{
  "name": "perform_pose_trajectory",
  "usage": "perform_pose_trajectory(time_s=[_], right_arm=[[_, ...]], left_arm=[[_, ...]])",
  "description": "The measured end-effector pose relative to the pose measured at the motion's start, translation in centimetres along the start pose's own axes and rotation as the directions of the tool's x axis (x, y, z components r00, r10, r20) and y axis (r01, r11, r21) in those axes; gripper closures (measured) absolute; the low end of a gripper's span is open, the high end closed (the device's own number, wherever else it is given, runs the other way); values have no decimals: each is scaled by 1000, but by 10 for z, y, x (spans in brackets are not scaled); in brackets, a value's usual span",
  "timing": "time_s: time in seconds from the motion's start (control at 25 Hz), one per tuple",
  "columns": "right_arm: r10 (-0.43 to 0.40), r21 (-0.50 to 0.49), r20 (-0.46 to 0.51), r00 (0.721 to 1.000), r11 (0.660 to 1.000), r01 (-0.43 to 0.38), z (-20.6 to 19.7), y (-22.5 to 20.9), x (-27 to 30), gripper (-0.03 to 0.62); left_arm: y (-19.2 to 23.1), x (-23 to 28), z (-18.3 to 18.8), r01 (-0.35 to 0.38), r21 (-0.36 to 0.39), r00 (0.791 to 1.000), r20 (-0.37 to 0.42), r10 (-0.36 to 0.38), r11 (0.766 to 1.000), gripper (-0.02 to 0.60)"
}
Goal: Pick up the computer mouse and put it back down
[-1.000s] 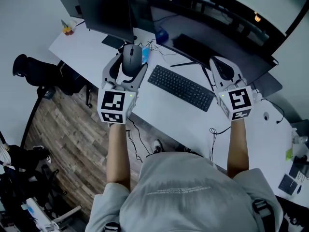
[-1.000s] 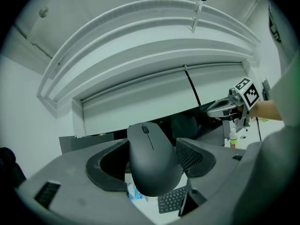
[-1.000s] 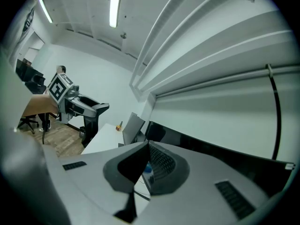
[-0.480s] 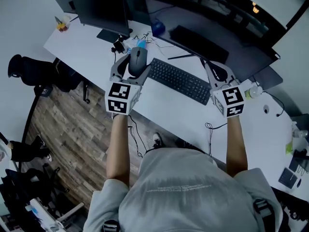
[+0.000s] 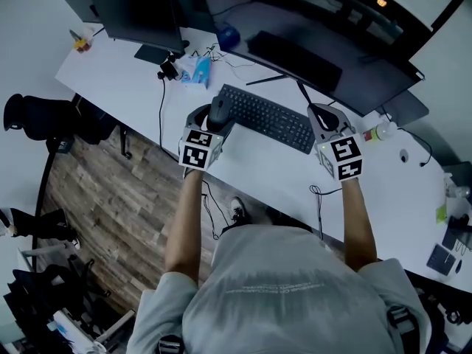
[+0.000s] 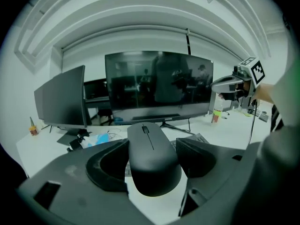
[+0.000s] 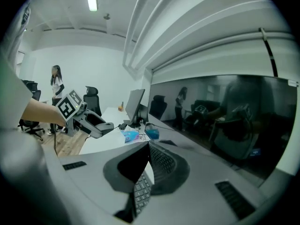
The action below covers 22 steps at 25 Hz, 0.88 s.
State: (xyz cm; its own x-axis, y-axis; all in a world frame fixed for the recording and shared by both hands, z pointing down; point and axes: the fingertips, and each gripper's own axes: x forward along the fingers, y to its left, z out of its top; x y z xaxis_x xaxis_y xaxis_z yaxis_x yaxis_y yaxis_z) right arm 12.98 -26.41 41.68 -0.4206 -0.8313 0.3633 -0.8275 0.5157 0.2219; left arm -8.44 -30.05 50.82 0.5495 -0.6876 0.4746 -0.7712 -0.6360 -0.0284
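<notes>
The left hand-held gripper (image 5: 212,116) is closed on the mouse (image 6: 152,158). Its two dark jaws press the mouse from both sides, near the middle of its body, and the scroll wheel points away from the camera toward the big monitor (image 6: 158,86). In the head view the mouse is at the left end of the keyboard (image 5: 267,116), above the white surface (image 5: 258,169). In the left gripper view I see pale surface under its rounded back end, so I think it is held a little in the air and not resting, but I cannot be fully sure.

The right hand-held gripper (image 5: 325,115) is near the right end of the keyboard. Its jaws are together and nothing is between them.

I judge that the picking up is done and the putting down is the step in hand. The next move calls for lowering the mouse flat onto a free place beside the keyboard, then opening the jaws only when its bottom rests on the surface, so it does not drop or tip.
</notes>
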Motion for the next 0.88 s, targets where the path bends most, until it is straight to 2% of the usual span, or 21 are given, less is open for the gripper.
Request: perform_pose_trajectory(time_s=[0.24, 0.36, 0.52, 0.64, 0.88], right_arm=[[1, 32, -54, 999, 999, 0, -26, -2, 0, 592], [6, 44, -75, 997, 999, -3, -38, -1, 3, 592], [14, 61, -107, 994, 998, -7, -53, -1, 7, 592], [17, 72, -132, 991, 997, -8, -65, -2, 9, 592], [9, 81, -163, 987, 997, 4, -81, -7, 8, 592]], left_arm=[[-25, 40, -61, 75, -53, 989, -121, -81, 996, 264], [-40, 59, -92, 115, -82, 974, -187, -129, 990, 264], [-53, 78, -130, 132, -95, 951, -268, -154, 987, 264], [-72, 91, -144, 179, -123, 933, -294, -208, 976, 264], [-83, 104, -171, 187, -121, 907, -360, -218, 975, 264]])
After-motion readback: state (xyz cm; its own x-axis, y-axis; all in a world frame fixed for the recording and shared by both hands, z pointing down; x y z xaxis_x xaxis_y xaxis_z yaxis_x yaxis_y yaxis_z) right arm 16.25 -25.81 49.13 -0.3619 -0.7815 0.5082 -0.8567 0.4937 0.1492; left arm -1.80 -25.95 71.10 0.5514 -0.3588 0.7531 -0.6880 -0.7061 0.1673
